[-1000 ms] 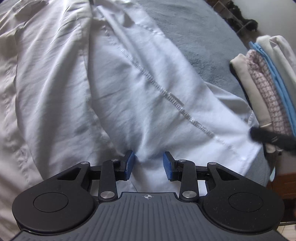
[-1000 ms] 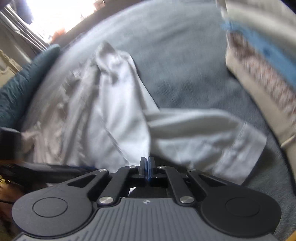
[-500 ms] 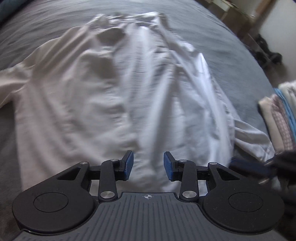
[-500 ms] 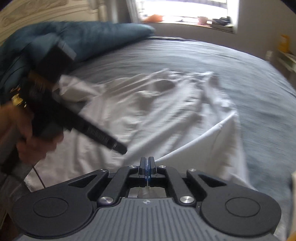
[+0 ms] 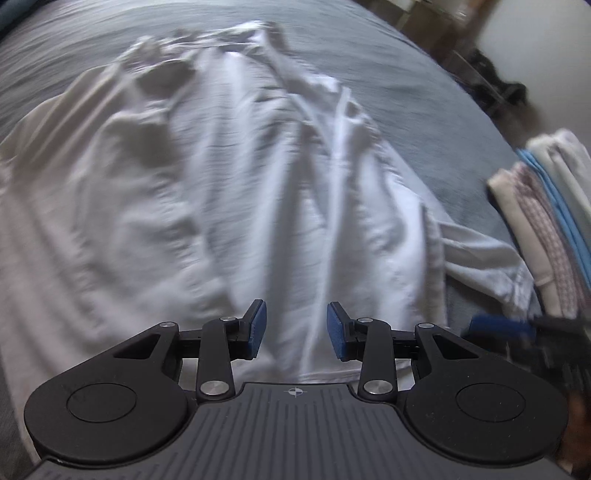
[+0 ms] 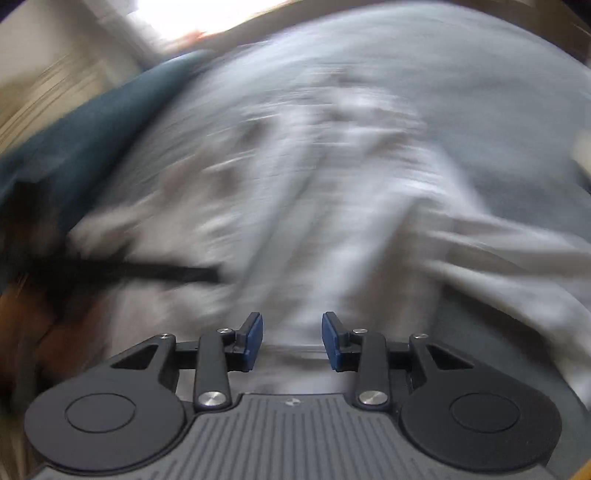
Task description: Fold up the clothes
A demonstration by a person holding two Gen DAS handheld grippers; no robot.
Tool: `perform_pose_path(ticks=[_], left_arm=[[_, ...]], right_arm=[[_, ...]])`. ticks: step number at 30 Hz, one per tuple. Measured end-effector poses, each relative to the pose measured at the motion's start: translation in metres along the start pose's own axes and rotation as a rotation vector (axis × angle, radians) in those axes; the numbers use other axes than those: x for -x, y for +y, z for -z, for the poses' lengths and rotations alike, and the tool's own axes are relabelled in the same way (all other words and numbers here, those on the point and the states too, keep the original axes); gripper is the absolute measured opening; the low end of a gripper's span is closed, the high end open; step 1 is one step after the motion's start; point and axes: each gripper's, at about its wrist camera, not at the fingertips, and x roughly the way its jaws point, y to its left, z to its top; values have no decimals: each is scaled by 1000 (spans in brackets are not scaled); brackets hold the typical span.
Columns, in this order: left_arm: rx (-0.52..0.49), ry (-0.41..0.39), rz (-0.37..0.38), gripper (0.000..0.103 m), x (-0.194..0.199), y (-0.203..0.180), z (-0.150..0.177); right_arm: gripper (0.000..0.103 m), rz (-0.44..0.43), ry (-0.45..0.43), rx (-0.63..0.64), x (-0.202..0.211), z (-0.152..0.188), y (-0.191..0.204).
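A white shirt point(image 5: 236, 192) lies spread on a bed point(image 5: 413, 85) covered in grey, finely ribbed fabric. The cloth is thin and rumpled, with long soft creases running away from the cameras and a bunched collar end at the far side. One sleeve point(image 5: 480, 258) sticks out to the right, its cuffed end lying flat on the bed cover.

The left gripper point(image 5: 295, 328) hangs above the near hem of the shirt with its 2 blue pads spread apart and nothing between them. The right gripper point(image 6: 291, 339) is also over the near edge of the shirt; its jaws are opening, with no cloth pinched between the blue pads. The right wrist view is heavily smeared, so finer detail of the cloth there cannot be told.

At the right edge of the bed stands a stack of folded clothes point(image 5: 543, 221): cream, pink-checked, blue and off-white layers seen edge-on. A dark teal pillow point(image 6: 92, 140) lies at the far left of the bed, below a bright window point(image 6: 207, 14).
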Motion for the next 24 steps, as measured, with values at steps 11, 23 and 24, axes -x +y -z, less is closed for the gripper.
perform_pose_path(ticks=[11, 23, 24], left_arm=[[-134, 78, -28, 36, -32, -29, -3], [79, 41, 233, 36, 1, -42, -56], [128, 45, 268, 36, 3, -37, -60]], right_arm=[[4, -15, 48, -186, -49, -1, -74], [1, -150, -113, -95, 51, -66, -77], [1, -185, -109, -63, 56, -74, -72]])
